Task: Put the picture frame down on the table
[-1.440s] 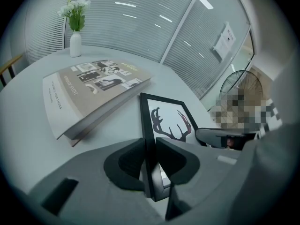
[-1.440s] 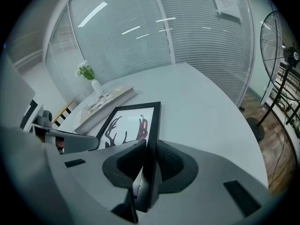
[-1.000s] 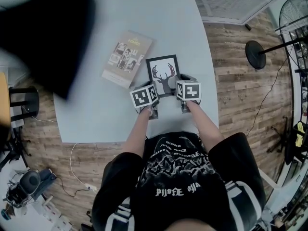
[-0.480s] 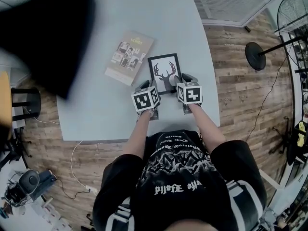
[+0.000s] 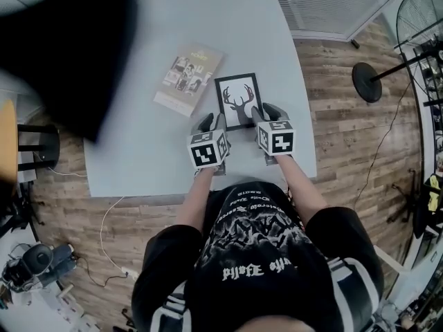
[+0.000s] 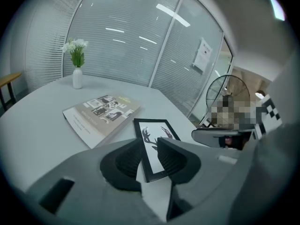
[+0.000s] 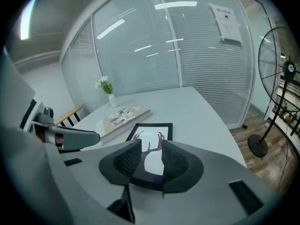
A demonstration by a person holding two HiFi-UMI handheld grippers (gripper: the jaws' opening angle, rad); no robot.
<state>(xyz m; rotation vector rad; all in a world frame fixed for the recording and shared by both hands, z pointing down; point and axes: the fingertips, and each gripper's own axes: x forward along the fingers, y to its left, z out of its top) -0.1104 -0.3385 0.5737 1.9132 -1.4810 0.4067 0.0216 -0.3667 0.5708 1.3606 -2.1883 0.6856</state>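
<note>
The picture frame [image 5: 239,101] lies flat on the counter [image 5: 159,158], stag print up, its long axis running 12 to 6 o'clock, with a booklet [image 5: 188,80] at its 10 o'clock. The left gripper [image 5: 212,122] sits by the near-left corner and the right gripper [image 5: 264,112] by the near-right edge. Both are released, and the frame shows through each gap. The frame lies at 12 o'clock from both, about equally near. I judge it is down, so I'd back straight off toward 6.

Head view looks down; gripper views share picture frame [image 5: 237,100]
</note>
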